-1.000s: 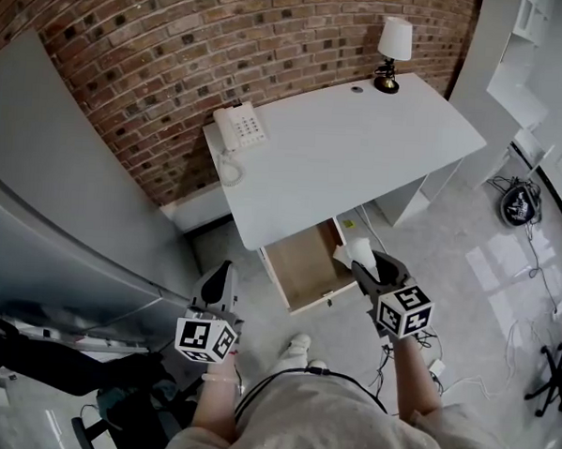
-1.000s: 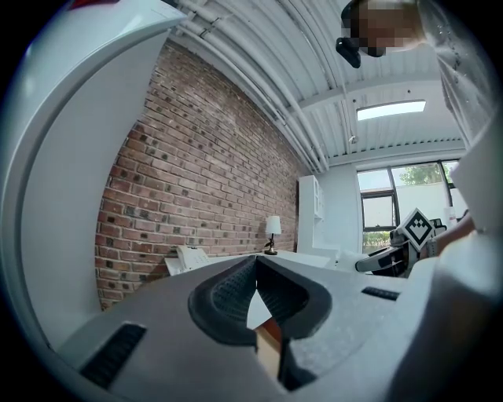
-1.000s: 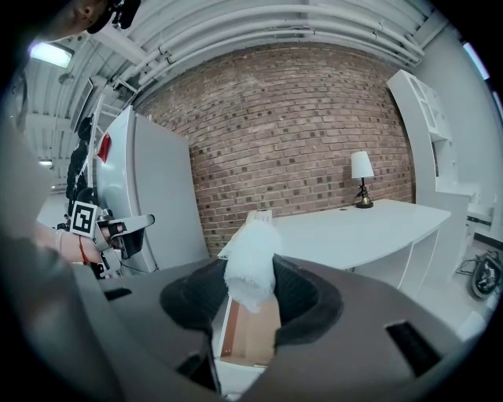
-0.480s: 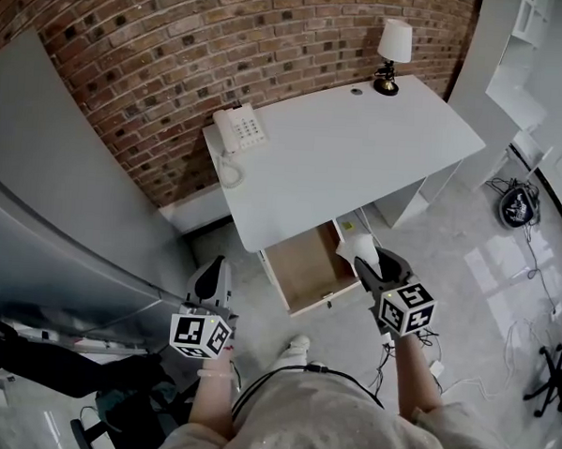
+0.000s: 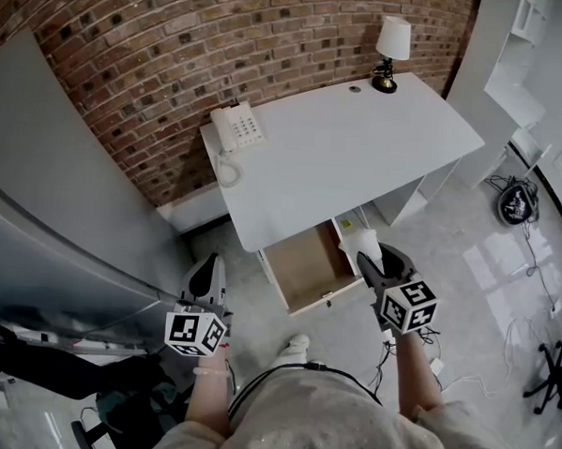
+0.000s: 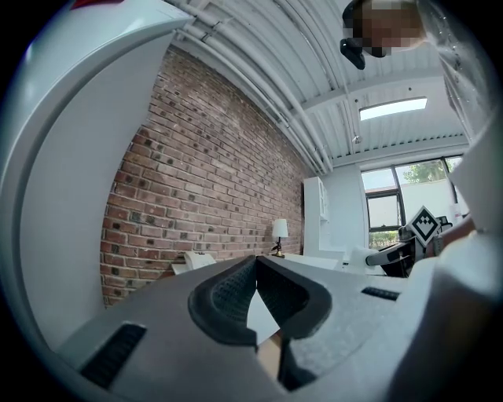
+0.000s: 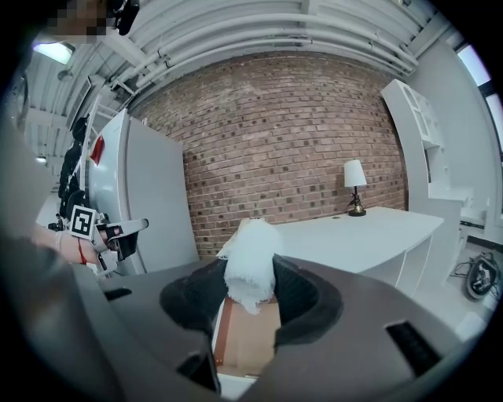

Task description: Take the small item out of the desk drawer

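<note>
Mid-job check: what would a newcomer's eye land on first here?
First the crumpled white wad clamped in the right gripper, right beside the open wooden drawer under the white desk. Then the red brick wall behind the desk, and the left gripper, shut and empty, low at the left.

I count two grippers, my left gripper (image 5: pixel 208 262) and my right gripper (image 5: pixel 366 256), and one white wad (image 5: pixel 361 239). There is one desk (image 5: pixel 351 147) with one open drawer (image 5: pixel 307 265), one telephone (image 5: pixel 237 128) and one lamp (image 5: pixel 393 48).
</note>
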A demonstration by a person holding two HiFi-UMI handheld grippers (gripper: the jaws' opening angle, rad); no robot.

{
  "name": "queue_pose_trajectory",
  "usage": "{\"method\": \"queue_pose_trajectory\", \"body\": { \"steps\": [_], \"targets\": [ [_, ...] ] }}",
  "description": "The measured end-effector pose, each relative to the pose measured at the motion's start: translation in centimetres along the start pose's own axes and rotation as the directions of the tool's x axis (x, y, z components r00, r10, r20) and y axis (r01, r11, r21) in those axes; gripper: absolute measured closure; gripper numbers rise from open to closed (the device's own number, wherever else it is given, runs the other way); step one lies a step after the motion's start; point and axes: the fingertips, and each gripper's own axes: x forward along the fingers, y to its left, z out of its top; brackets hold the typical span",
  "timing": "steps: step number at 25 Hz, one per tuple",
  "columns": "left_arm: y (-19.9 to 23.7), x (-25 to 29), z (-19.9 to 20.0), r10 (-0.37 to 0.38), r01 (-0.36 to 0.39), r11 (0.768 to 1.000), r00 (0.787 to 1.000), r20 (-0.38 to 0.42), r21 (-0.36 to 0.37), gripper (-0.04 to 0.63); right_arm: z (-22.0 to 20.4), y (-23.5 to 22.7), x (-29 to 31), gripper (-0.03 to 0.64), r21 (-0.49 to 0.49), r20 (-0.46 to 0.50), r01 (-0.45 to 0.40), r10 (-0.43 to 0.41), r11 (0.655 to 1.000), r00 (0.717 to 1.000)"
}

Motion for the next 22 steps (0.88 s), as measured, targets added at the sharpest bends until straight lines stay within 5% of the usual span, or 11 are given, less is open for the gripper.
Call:
{"method": "queue_pose_trajectory", "body": {
  "steps": [22],
  "targets": [
    [-0.5,1.5,0.2,-0.037,0.037,0.999,0.999,-0.001,0.012,0.591,0.8,-0.9,-0.3,0.44,0.04,0.077,0.013,-0.016,0.999,0.997]
  ]
}}
